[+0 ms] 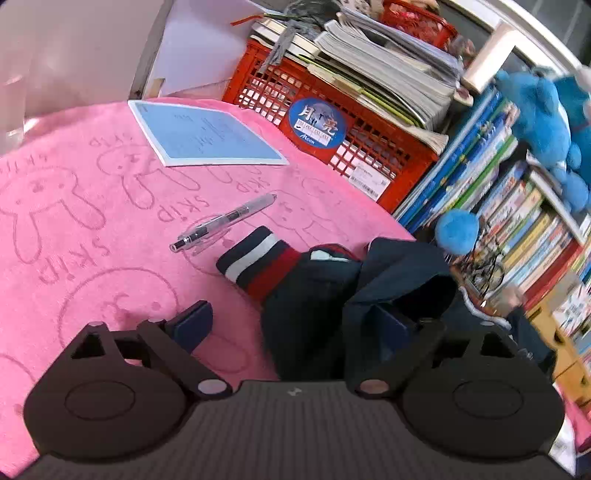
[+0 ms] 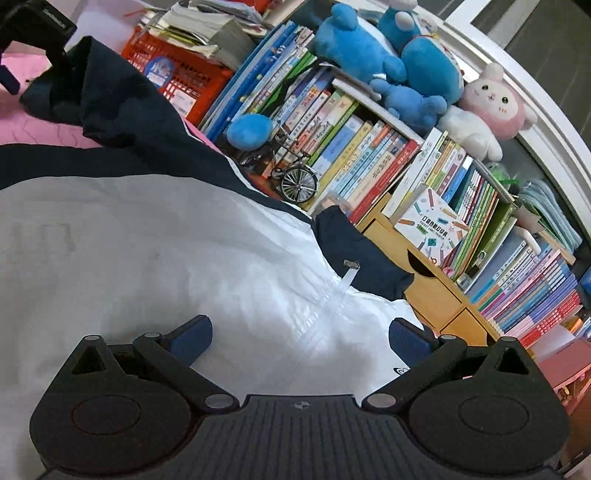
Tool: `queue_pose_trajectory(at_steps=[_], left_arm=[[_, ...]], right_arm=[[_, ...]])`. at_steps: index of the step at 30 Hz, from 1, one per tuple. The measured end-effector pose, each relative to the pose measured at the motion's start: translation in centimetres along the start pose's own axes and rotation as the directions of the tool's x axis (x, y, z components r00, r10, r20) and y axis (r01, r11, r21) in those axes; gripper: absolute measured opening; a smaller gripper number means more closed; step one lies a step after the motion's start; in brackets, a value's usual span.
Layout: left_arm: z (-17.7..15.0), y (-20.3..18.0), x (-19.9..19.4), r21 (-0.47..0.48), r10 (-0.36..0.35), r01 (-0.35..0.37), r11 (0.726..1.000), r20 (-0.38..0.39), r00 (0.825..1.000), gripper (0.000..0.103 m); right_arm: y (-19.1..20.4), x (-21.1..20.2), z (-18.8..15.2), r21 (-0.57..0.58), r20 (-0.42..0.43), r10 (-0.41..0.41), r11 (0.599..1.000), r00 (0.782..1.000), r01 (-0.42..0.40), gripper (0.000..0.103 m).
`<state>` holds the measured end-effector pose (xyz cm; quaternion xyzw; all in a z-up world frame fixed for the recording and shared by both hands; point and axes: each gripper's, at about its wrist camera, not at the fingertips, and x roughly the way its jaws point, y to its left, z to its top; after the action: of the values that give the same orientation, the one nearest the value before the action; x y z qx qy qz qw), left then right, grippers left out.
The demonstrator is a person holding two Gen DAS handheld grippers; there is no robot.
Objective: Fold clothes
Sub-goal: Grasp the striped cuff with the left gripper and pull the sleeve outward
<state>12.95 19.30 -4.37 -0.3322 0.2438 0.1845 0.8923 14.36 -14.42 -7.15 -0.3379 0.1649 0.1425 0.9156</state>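
A navy and white jacket lies on the pink towel [image 1: 92,221]. In the left wrist view its navy sleeve [image 1: 306,317] with a striped red, white and navy cuff [image 1: 258,262] lies between my wide-open fingers; the left gripper [image 1: 295,325] sits low over it, its right pad [image 1: 391,328] against bunched navy cloth. In the right wrist view my right gripper [image 2: 301,336] is open just above the jacket's white panel [image 2: 147,266], near its zipper pull [image 2: 351,264]. The left gripper [image 2: 33,33] shows at top left, over the raised navy sleeve [image 2: 110,96].
A pen [image 1: 225,221] and a blue notebook [image 1: 207,134] lie on the towel. A red crate [image 1: 332,122] stacked with papers stands behind. Bookshelves [image 2: 406,177] with blue plush toys [image 2: 369,51], a toy bicycle [image 2: 295,177] and wooden drawers [image 2: 432,291] border the right side.
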Motion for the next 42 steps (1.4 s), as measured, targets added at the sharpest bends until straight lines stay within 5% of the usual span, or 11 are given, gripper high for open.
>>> queue_pose_trajectory(at_steps=[7, 11, 17, 22, 27, 29, 31, 36, 39, 42], left_arm=[[0.1, 2.9, -2.7, -0.164, -0.161, 0.179, 0.970, 0.120, 0.980, 0.091], [1.4, 3.1, -0.8, -0.216, 0.014, -0.006, 0.976, 0.036, 0.999, 0.081], [1.7, -0.7, 1.6, 0.000, 0.101, -0.101, 0.995, 0.001, 0.995, 0.079], [0.0, -2.3, 2.8, 0.127, 0.059, -0.060, 0.990, 0.005, 0.998, 0.027], [-0.6, -4.6, 1.5, 0.300, 0.077, -0.118, 0.947, 0.144, 0.987, 0.019], [0.5, -5.7, 0.4, 0.349, 0.093, -0.180, 0.920, 0.250, 0.964, 0.018], [2.7, -6.6, -0.3, 0.379, 0.117, -0.265, 0.887, 0.371, 0.921, 0.017], [8.9, -7.9, -1.4, 0.384, 0.146, -0.476, 0.791, 0.637, 0.757, 0.017], [12.1, -6.1, 1.5, 0.361, 0.223, -0.508, 0.782, 0.599, 0.769, 0.017], [12.8, -3.9, 6.1, 0.384, 0.317, -0.560, 0.734, 0.537, 0.782, 0.018]], right_arm=[[0.1, 0.0, 0.0, 0.003, -0.002, -0.003, 1.000, 1.000, 0.003, 0.103], [0.1, -0.1, -0.1, 0.000, 0.000, -0.001, 1.000, 1.000, 0.001, 0.103], [0.1, -0.1, 0.0, 0.003, -0.004, -0.005, 1.000, 1.000, 0.005, 0.103], [0.1, -0.1, 0.0, 0.003, -0.004, -0.002, 1.000, 1.000, 0.002, 0.103], [0.1, -0.1, 0.0, 0.010, -0.006, -0.005, 1.000, 1.000, 0.005, 0.103], [0.1, -0.1, 0.0, 0.012, -0.007, -0.004, 1.000, 1.000, 0.004, 0.103], [0.1, -0.1, 0.0, 0.012, -0.008, -0.005, 1.000, 1.000, 0.005, 0.103], [0.0, -0.1, 0.0, 0.010, -0.006, -0.003, 1.000, 1.000, 0.003, 0.103], [0.0, 0.0, 0.0, 0.009, -0.002, 0.000, 1.000, 1.000, 0.000, 0.103], [-0.2, 0.5, 0.0, 0.017, 0.012, 0.014, 1.000, 1.000, -0.014, 0.103]])
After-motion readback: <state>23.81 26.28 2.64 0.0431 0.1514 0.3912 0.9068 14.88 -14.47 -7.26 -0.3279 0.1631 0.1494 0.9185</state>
